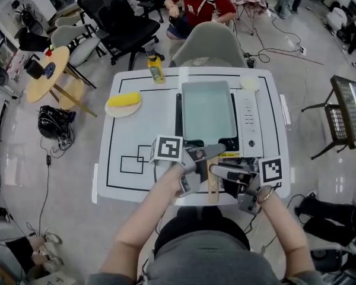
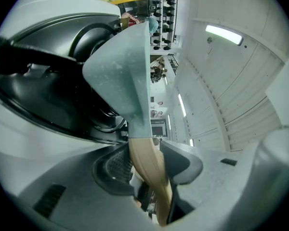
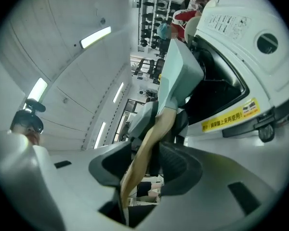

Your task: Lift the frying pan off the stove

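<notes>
The pan (image 1: 206, 111) is sitting square over the stove (image 1: 250, 119), which is standing on the white surface (image 1: 136, 141). Its wooden handle (image 1: 213, 186) is pointing back toward the person. From the head view I cannot tell whether its base is clearing the burner supports yet.

The left tool (image 2: 147, 161) is gripping the handle just behind the metal neck, with both pads pressing on the wood. The right tool (image 3: 144, 165) is clamping the same handle from the other side, a little nearer its free end. Neither tool is holding anything else.

The step in hand appears to be the lift itself. Doing it well probably means:

- Raising both tools together and at the same pace, so the handle is not twisting between the two grips.
- Going straight up first, so the pan's front edge is not dragging across the stove's rim.
- Countering the droop. The pan's weight is sitting well ahead of both grips, so the far end is likely to be dipping, and the rear tool should be pressing down slightly while the front one is carrying.
- Holding the clamps firm, since smooth wood may be sliding under load.
</notes>
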The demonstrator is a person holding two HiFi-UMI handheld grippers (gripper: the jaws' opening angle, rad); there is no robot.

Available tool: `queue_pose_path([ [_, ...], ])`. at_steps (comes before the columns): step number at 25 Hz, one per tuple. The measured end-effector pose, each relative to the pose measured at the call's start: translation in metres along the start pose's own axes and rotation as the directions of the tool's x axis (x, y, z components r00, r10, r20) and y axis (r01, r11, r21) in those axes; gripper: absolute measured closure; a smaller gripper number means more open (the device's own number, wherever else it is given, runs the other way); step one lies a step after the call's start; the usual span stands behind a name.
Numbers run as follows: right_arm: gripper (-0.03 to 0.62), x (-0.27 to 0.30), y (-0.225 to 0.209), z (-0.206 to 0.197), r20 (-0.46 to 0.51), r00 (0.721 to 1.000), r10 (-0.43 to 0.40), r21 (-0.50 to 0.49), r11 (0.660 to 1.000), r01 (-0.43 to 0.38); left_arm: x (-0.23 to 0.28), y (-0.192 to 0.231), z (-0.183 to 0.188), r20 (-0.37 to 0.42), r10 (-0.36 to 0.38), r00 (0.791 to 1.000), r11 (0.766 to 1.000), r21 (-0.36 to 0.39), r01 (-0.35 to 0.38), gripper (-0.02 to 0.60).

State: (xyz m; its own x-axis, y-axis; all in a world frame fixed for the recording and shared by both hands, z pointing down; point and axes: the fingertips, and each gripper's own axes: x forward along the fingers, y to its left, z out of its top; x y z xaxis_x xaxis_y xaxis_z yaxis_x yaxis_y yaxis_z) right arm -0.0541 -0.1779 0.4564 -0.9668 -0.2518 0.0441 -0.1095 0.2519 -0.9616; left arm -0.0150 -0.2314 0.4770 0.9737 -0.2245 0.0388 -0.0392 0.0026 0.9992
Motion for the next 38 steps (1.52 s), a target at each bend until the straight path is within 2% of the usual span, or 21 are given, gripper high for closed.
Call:
queue_pose_path([
  [5,0.425,0.014,0.003,-0.004,-0.056,0.998,0.029,0.025,0.999,-0.027,-0.001,-0.002,-0.001,-0.002,0.001,1.0,1.0,-0.002,-0.001,0.414],
  [11,0.441,0.019,0.002,-0.004,-0.058,0.998,0.039,0.073,0.997,-0.035,-0.002,0.0,0.0,0.01,0.017,1.0,1.0,0.002,-0.017,0.414],
  [28,0.436,0.022,0.003,-0.013,-0.041,0.999,0.026,0.04,0.999,-0.024,-0.005,0.003,-0.008,0.007,0.068,0.998,0.997,0.038,-0.068,0.416],
  [38,0.436,0.021,0.025,-0.015,-0.043,0.999,0.016,-0.066,0.998,-0.019,-0.009,-0.025,-0.013,0.016,0.053,0.998,0.985,0.162,-0.055,0.416],
])
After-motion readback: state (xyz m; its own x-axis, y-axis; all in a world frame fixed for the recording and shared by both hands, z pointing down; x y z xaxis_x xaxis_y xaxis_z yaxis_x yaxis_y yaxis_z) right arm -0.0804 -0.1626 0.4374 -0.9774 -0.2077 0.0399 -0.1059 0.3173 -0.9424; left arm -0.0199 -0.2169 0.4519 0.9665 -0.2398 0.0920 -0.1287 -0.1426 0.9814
